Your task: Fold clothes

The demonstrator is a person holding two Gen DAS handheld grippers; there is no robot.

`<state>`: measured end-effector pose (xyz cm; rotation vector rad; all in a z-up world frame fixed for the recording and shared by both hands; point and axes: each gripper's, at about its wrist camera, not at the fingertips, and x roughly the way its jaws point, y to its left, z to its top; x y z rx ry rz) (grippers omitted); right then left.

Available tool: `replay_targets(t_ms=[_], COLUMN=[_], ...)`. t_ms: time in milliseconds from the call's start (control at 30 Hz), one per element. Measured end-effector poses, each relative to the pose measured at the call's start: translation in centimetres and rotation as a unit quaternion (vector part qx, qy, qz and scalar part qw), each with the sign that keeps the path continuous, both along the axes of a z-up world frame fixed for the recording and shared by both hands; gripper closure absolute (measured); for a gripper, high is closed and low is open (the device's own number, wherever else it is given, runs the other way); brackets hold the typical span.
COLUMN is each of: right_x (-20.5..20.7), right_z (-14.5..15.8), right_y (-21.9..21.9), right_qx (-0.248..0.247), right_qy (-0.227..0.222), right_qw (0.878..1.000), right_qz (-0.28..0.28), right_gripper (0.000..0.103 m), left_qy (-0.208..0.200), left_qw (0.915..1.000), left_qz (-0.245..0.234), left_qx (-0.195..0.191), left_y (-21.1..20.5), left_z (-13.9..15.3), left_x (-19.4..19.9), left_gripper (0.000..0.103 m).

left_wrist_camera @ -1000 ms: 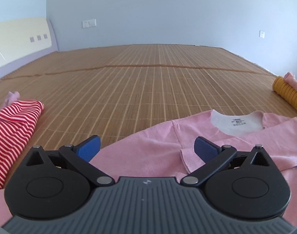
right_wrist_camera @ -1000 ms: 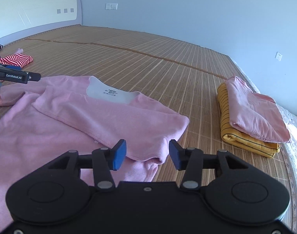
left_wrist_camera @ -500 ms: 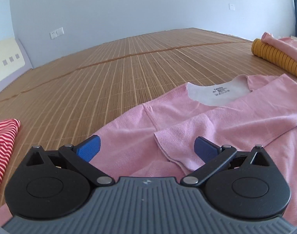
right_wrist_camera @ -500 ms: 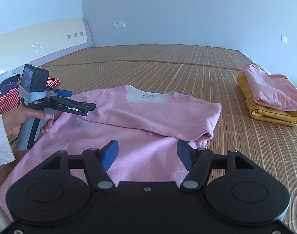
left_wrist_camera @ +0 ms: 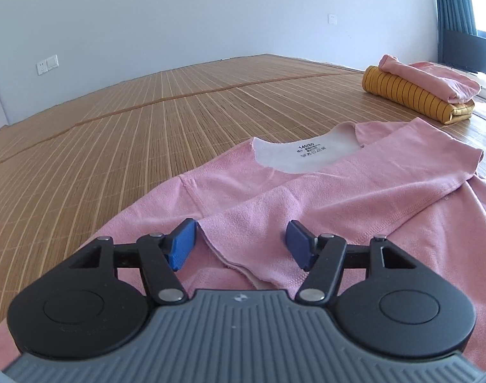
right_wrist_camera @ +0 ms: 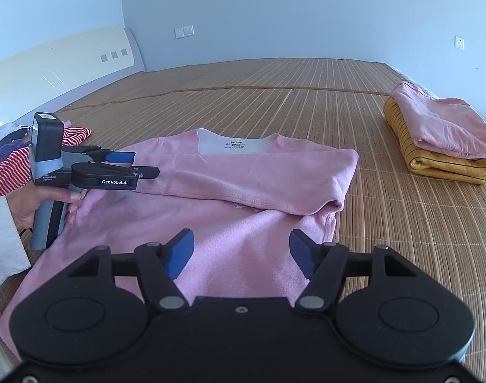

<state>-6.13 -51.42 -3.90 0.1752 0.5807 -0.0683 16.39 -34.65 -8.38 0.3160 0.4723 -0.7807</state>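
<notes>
A pink long-sleeved top lies flat on the bamboo mat, neck label up, with one sleeve folded across its chest. In the left wrist view the sleeve's cuff end sits between the blue pads of my left gripper, which stands open just above the top. A hand holds that left gripper at the top's left shoulder in the right wrist view. My right gripper hovers open over the lower body of the top, nothing between its fingers.
A folded stack, pink garment on a yellow striped one, sits at the mat's right edge. A red-and-white striped garment lies at the left by the white headboard. Bare bamboo mat stretches beyond the top.
The left gripper swung right toward the folded sleeve cuff and narrowed its opening a little. The right gripper pulled back and widened, now facing the top's lower body.
</notes>
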Motion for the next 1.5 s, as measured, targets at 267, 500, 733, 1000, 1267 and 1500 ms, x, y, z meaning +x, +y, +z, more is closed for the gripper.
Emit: replay_targets(t_ms=[267,500,733,1000,1267,1500], right_x=[0.2,0.2,0.4,0.4,0.6,0.7], right_z=[-0.5,-0.8,-1.0,-1.2,-1.4,-1.6], right_y=[0.0,-0.5,-0.2,0.1,0.4,0.4], right_qx=[0.004,0.012,0.009,0.005,0.003,0.005], right_qy=[0.014,0.021,0.031,0.041,0.05,0.054], right_qw=[1.0,1.0,0.999,0.999,0.999,0.999], right_qz=[0.0,-0.011,-0.004,0.001,0.006,0.004], right_gripper=[0.035,0.035,0.035,0.032,0.032,0.032], left_qy=[0.035,-0.002,0.044,0.059,0.056,0.005], left_qw=[0.9981,0.9966,0.9948,0.9978,0.9971,0.9997], left_qz=[0.034,0.046,0.048,0.02,0.032,0.019], left_qx=[-0.037,-0.068,-0.079,-0.023,-0.041,-0.015], left_y=[0.9,0.7,1.2,1.1,0.8,-0.2], left_z=[0.3,2.4,3.6,1.3,0.8,0.7], left_x=[0.7,1.0,3.0,1.5,1.1,-0.5], left_gripper=[0.088,0.096,0.096,0.074,0.052,0.094])
